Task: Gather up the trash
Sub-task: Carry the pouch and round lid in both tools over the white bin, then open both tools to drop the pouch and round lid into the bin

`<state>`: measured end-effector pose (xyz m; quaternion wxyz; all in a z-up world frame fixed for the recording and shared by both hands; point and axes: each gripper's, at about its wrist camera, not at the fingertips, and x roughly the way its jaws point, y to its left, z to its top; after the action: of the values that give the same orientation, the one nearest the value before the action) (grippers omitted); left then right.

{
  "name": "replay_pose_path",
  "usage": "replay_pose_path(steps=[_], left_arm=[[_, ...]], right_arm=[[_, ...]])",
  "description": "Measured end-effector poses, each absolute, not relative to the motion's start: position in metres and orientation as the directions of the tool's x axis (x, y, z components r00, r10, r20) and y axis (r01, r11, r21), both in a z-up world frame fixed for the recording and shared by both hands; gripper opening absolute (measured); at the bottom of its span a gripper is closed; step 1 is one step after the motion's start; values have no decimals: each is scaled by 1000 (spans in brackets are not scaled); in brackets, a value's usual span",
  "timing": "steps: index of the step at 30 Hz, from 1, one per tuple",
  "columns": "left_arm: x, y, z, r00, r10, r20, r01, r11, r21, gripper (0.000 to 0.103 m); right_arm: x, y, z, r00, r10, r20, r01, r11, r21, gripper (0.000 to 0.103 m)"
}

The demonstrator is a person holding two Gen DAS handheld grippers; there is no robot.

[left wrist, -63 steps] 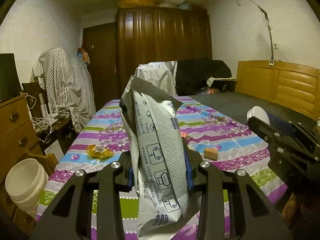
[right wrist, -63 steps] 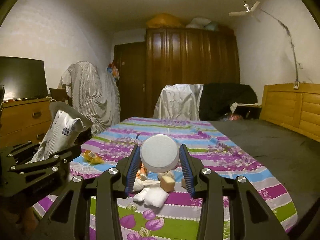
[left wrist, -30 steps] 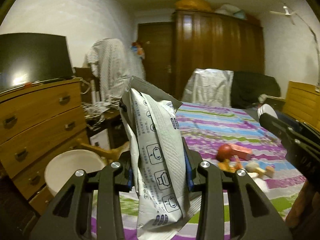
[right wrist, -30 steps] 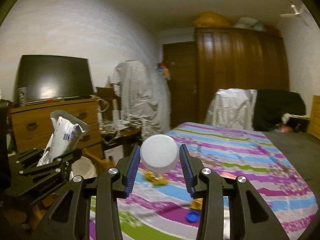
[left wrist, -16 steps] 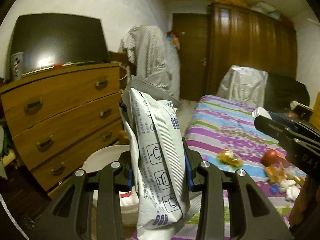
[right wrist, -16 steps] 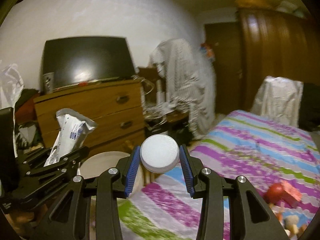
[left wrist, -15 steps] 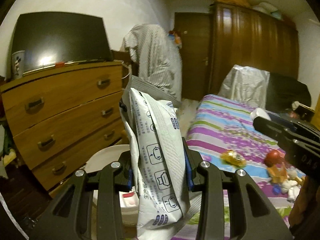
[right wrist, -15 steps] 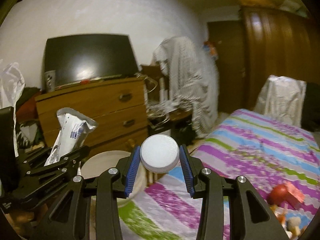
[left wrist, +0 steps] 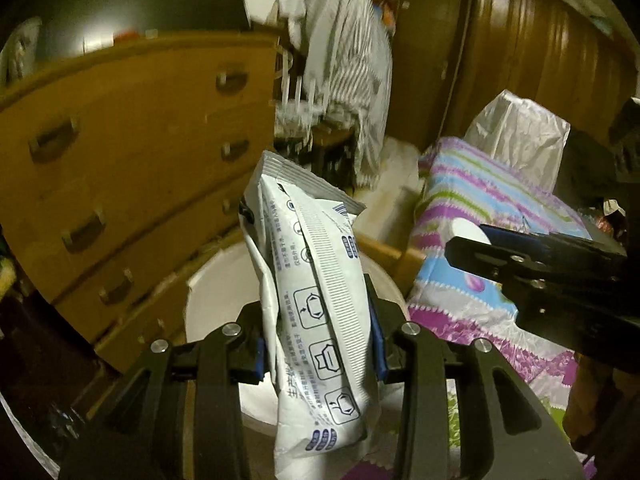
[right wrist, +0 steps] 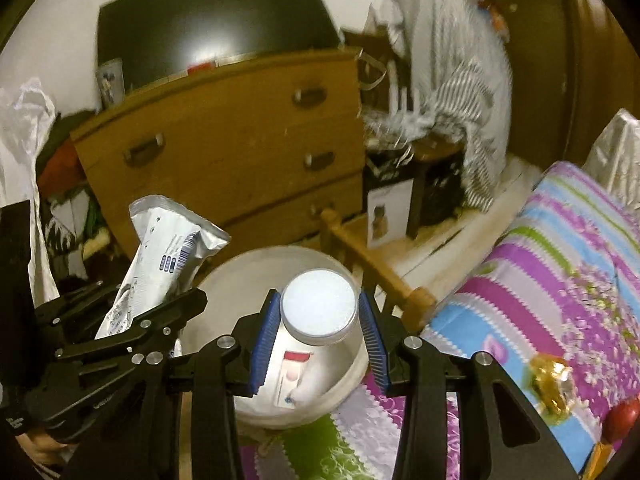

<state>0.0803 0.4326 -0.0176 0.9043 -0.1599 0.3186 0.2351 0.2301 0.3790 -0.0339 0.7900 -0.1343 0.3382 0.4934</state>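
My left gripper point(left wrist: 318, 344) is shut on a white printed plastic wrapper point(left wrist: 320, 312), held upright over a white bucket point(left wrist: 212, 304). It also shows at the left of the right wrist view point(right wrist: 160, 256). My right gripper point(right wrist: 318, 340) is shut on a white round lid point(right wrist: 319, 307), held above the same white bucket point(right wrist: 352, 372). A red and white packet point(right wrist: 294, 376) lies inside the bucket. The right gripper appears at the right of the left wrist view point(left wrist: 540, 268).
A wooden chest of drawers point(right wrist: 240, 140) stands behind the bucket with a dark TV point(right wrist: 208, 28) on top. The bed with its striped purple cover point(right wrist: 560, 300) is at the right, with a gold wrapper point(right wrist: 550, 376) and a red object point(right wrist: 622, 416) on it. A wooden chair part point(right wrist: 376, 264) stands beside the bucket.
Both grippers have swung left and down from the bed toward the bucket, which now lies directly under them. Both keep hold of their items.
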Motion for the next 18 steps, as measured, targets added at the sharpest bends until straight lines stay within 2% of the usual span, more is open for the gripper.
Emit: replay_pose_path(steps=[5,8,18], left_arm=[[87,466,-48,634,233,-738,-537,819,-203,36],[89,479,-58,611,221,-760,-549,810,-206,36],[94,495,-70,602,210,-770,-567,792,-227,36]], right_arm=[[258,411,-63,215,646,-732,-866,473,163,42],[264,412,-75,197,636,-746,-862,475,178,42],[269,417,-92,162,631,-759,-862,465,203,42]])
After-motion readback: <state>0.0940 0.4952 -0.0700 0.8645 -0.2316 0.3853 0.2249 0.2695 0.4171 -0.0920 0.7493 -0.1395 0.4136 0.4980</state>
